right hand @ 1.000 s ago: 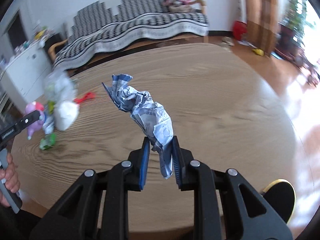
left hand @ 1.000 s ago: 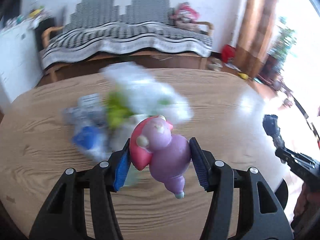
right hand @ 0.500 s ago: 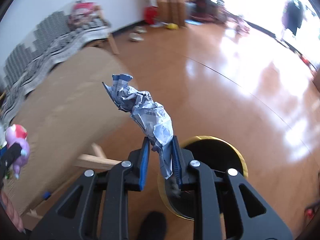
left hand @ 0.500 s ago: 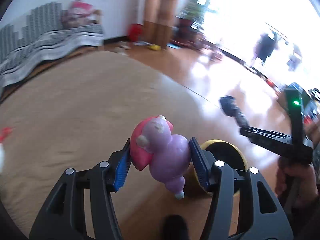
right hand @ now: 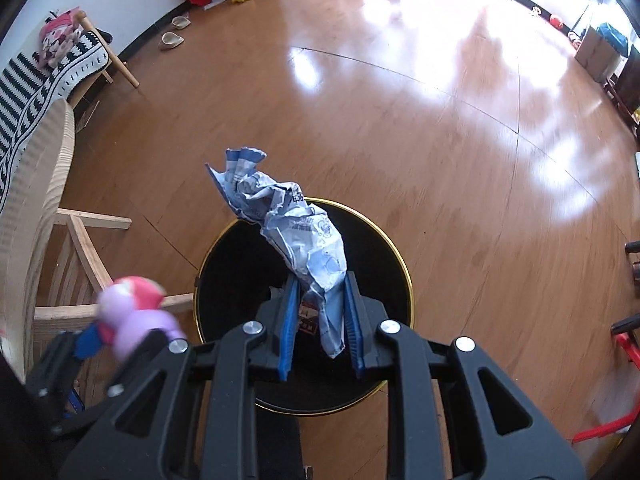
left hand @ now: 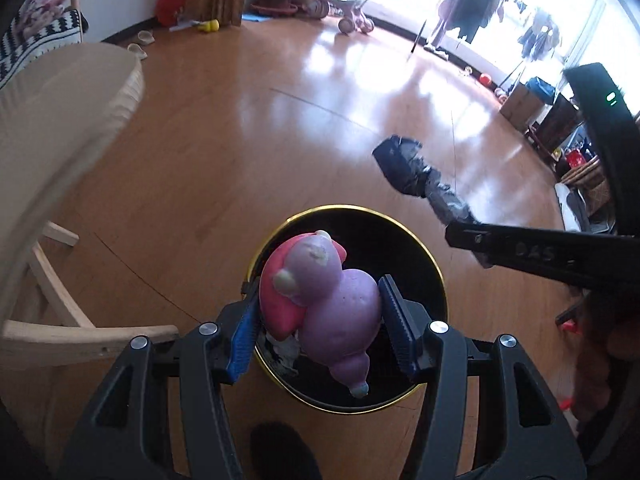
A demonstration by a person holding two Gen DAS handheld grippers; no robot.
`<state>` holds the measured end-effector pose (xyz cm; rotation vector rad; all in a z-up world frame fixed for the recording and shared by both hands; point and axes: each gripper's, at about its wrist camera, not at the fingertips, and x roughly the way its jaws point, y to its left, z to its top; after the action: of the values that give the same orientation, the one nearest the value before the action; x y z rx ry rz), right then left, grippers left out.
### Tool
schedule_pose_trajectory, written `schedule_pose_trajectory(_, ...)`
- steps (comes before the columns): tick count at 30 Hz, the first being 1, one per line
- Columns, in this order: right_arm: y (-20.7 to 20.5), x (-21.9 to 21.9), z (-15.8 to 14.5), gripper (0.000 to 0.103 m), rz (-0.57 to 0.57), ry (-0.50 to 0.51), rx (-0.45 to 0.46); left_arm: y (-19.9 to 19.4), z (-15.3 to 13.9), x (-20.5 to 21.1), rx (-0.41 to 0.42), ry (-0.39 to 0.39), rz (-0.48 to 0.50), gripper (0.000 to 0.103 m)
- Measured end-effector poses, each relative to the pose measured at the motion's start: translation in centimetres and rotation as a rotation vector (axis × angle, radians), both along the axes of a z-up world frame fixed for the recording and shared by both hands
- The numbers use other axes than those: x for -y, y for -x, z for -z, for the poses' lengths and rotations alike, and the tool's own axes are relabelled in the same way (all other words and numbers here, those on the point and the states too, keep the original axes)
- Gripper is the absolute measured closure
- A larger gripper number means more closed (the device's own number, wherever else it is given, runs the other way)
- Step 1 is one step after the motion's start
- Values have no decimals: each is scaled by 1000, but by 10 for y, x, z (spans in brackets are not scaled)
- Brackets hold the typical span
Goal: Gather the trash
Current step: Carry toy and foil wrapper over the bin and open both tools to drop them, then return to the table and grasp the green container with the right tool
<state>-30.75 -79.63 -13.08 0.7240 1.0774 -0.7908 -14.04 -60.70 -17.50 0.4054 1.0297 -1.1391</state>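
Your left claw is clamped on the purple toy and your right claw on the crumpled wrapper, both hanging over the black bin. Centre each over the opening before you let go, so nothing clips the rim.

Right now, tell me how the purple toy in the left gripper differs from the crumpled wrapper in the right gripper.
The purple toy is smooth, rounded and solid, purple with a pink cap; the crumpled wrapper is thin, creased, printed blue and white. The toy fills the left gripper, so its jaws stand wide; the wrapper is pinched by its lower end in the narrow right gripper and sticks out far past the fingertips. Both are clamped over the black bin.
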Motion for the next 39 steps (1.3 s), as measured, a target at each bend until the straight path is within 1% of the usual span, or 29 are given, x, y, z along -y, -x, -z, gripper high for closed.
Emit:
schedule_pose_trajectory(3,-2,0,2,81,-3,-6,3,1,11,6,-14,-17,4,47)
schedule_pose_trajectory(7,0,4,2,81,1,-14,12,-1,13,11,-28,-11,18,45)
schedule_pose_trajectory(9,0,4,1,81,1,-13,11,-3,13,13,-30,-6,25,39)
schedule_pose_trajectory(11,0,4,1,81,2,-12,10,-3,15,14,-30,-4,33,31)
schedule_pose_trajectory(12,0,4,1,80,3,-12,9,-2,15,14,-28,-2,33,24)
schedule_pose_trajectory(13,-1,3,0,81,5,-13,9,-1,13,14,-25,3,32,22)
schedule_pose_trajectory(25,-2,1,0,80,0,-12,11,-4,-2,-1,-17,30,31,21)
schedule_pose_trajectory(27,-3,-1,0,77,-5,-11,7,-5,-6,-4,-14,34,28,21)
schedule_pose_trajectory(28,-3,-2,-1,72,-7,-6,5,-5,-8,-5,-9,36,27,21)
schedule_pose_trajectory(29,-4,-3,-3,57,-9,-2,7,-5,-10,-6,-6,38,26,21)
schedule_pose_trajectory(31,-4,-6,-9,37,-8,23,16,-6,-15,-11,-1,44,21,19)
schedule_pose_trajectory(35,-7,-14,-22,37,6,49,39,-10,-29,-27,20,60,22,18)
schedule_pose_trajectory(38,-19,-26,-37,36,1,68,79,-15,-48,-44,55,71,22,17)
schedule_pose_trajectory(39,-25,-31,-44,36,-9,77,93,-17,-55,-53,68,78,16,15)
